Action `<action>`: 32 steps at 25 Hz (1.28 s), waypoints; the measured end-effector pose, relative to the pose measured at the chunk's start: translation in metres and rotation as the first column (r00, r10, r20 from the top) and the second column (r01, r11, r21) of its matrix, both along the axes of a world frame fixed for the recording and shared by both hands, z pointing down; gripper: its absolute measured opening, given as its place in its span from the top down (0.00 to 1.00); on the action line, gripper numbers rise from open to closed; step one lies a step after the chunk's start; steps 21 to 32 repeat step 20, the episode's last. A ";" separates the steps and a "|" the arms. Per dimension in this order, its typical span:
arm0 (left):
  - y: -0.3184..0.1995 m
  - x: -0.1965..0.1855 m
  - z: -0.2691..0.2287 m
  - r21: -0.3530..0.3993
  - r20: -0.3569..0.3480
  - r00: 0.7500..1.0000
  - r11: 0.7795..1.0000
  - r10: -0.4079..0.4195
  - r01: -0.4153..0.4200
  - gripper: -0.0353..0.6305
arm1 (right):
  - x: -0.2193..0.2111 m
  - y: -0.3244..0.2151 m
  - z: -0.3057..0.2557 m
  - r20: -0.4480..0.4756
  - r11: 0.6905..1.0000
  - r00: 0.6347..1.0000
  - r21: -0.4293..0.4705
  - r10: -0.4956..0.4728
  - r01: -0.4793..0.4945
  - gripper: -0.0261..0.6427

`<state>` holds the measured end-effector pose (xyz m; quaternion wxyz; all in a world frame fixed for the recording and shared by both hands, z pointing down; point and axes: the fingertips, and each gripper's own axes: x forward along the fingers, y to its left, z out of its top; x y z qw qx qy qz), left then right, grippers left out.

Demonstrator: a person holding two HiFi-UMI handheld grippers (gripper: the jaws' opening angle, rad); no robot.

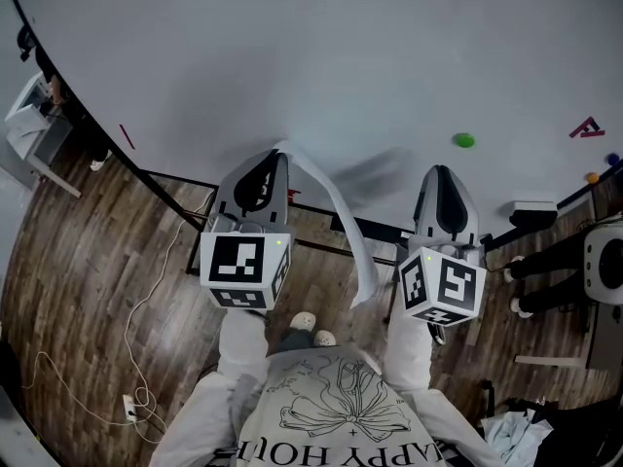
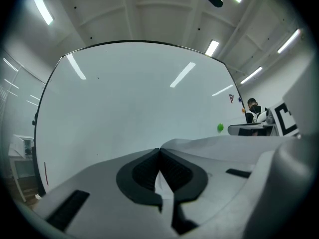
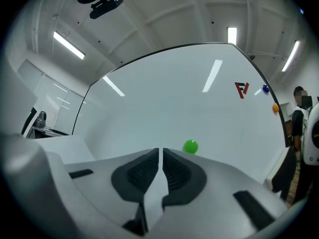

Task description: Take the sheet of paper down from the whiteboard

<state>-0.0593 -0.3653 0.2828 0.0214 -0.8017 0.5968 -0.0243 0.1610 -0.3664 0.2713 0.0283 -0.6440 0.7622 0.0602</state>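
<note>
The whiteboard (image 1: 321, 56) fills the top of the head view, and both grippers point level at it. My left gripper (image 1: 280, 154) is shut on the top edge of the white sheet of paper (image 1: 341, 212). The sheet hangs off the board and curls down to the right between my two hands. In the left gripper view the pads meet at the tips (image 2: 159, 151) and the paper (image 2: 224, 146) drapes over the right finger. My right gripper (image 1: 443, 170) stands close to the board with nothing in it; only a hairline slit shows between its pads (image 3: 160, 152).
A green magnet (image 1: 464, 140) sits on the board just right of my right gripper. A red logo magnet (image 1: 586, 126) and blue (image 1: 611, 160) and orange magnets are further right, above an eraser (image 1: 533, 209). A white cable (image 1: 146, 339) trails on the wooden floor. A person (image 3: 299, 113) stands at the right.
</note>
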 end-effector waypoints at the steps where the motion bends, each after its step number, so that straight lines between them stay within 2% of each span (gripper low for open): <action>1: 0.000 0.001 0.000 -0.001 -0.002 1.000 1.000 0.001 -0.001 0.94 | 0.001 0.000 0.000 -0.001 1.000 1.000 -0.001 0.003 -0.003 0.92; 32: 0.000 0.004 0.003 -0.017 -0.018 1.000 1.000 0.003 -0.003 0.94 | 0.001 -0.003 0.001 -0.028 1.000 1.000 -0.015 0.011 -0.011 0.93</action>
